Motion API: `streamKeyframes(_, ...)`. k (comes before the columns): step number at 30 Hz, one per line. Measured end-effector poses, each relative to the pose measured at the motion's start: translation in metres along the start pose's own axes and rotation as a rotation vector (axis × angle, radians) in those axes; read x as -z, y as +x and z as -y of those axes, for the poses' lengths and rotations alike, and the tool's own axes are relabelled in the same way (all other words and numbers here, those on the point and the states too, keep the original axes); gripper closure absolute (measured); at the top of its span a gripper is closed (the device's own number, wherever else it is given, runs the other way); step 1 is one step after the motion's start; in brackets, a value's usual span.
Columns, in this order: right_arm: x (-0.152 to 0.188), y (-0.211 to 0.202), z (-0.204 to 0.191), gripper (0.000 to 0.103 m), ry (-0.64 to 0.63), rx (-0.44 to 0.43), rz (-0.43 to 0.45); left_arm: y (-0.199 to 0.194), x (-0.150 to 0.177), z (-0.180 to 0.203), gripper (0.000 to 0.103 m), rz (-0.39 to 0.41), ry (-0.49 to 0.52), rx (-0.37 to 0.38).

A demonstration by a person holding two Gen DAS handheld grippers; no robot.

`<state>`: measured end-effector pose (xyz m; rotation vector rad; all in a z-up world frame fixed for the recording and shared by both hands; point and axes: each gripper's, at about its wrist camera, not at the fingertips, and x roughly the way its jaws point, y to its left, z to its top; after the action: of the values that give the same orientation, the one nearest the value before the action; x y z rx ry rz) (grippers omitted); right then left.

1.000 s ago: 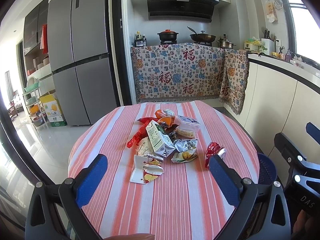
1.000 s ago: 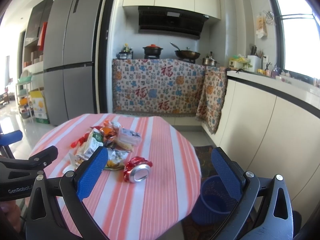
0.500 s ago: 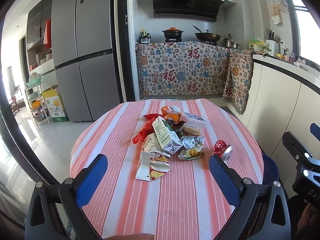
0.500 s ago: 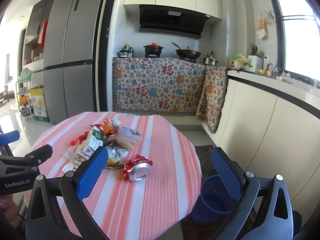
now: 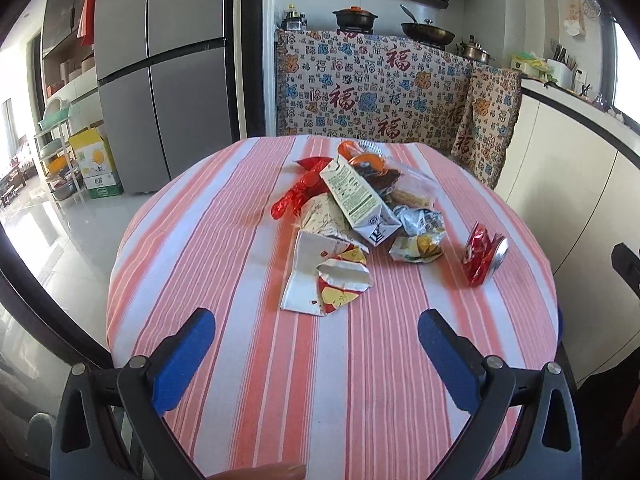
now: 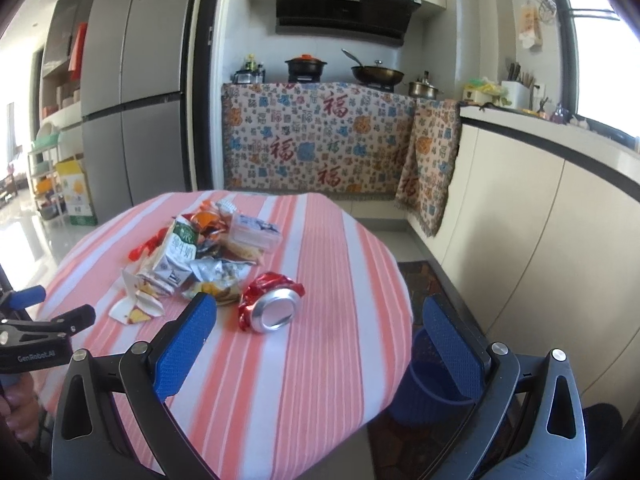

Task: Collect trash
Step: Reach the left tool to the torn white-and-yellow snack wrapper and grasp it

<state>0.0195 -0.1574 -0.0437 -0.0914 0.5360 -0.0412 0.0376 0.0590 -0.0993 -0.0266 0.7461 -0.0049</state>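
A pile of trash lies on a round table with a pink striped cloth (image 5: 224, 240): a milk carton (image 5: 356, 196), a torn white wrapper (image 5: 324, 276), a crumpled snack bag (image 5: 418, 246), a red wrapper (image 5: 298, 196) and a crushed red can (image 5: 482, 258). The can (image 6: 272, 304) also shows in the right wrist view, with the carton (image 6: 178, 252) behind it. My left gripper (image 5: 316, 364) is open and empty, above the near table edge. My right gripper (image 6: 320, 348) is open and empty, just short of the can. A blue bin (image 6: 432, 396) stands on the floor by the table.
A grey fridge (image 5: 168, 64) stands at the back left. A stove counter draped in patterned cloth (image 5: 376, 88) is behind the table. White cabinets (image 6: 540, 240) run along the right. The left gripper's body (image 6: 36, 340) shows at the left of the right wrist view.
Both grippers have moved forward and lower toward the table. The trash pile and the can look larger and nearer. Nothing has been taken hold of.
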Motion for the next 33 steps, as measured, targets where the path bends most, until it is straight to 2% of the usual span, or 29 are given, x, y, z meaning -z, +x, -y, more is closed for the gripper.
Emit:
streamKeyframes(5, 0.018, 0.027, -0.005, 0.000, -0.006, -0.022, -0.080, 0.030, 0.010, 0.003, 0.000, -0.061, 0.018, -0.022)
streamKeyframes(9, 0.033, 0.045, -0.010, 0.000, -0.015, -0.052, -0.156, 0.048, 0.008, -0.005, 0.000, -0.076, 0.039, -0.038)
streamKeyframes(12, 0.040, 0.048, -0.013, 0.000, -0.026, -0.064, -0.178, 0.059, 0.002, -0.017, 0.000, -0.094, 0.058, 0.010)
streamKeyframes(15, 0.043, 0.049, -0.016, 0.000, -0.034, -0.072, -0.186, 0.072, -0.009, -0.025, 0.000, -0.109, 0.122, 0.064)
streamKeyframes(23, 0.045, 0.052, -0.021, 0.000, -0.049, -0.072, -0.205, 0.110, -0.035, -0.038, 0.000, -0.107, 0.228, 0.156)
streamKeyframes(26, 0.045, 0.053, -0.021, 0.000, -0.052, -0.066, -0.211, 0.124, -0.039, -0.038, 0.000, -0.119, 0.255, 0.224)
streamKeyframes(29, 0.047, 0.054, -0.019, 0.000, -0.051, -0.059, -0.214, 0.131, -0.041, -0.037, 0.000, -0.170, 0.266, 0.358)
streamKeyframes(33, 0.049, 0.057, -0.015, 0.000, -0.044, -0.052, -0.224, 0.120, -0.034, -0.027, 0.000, -0.169, 0.331, 0.492)
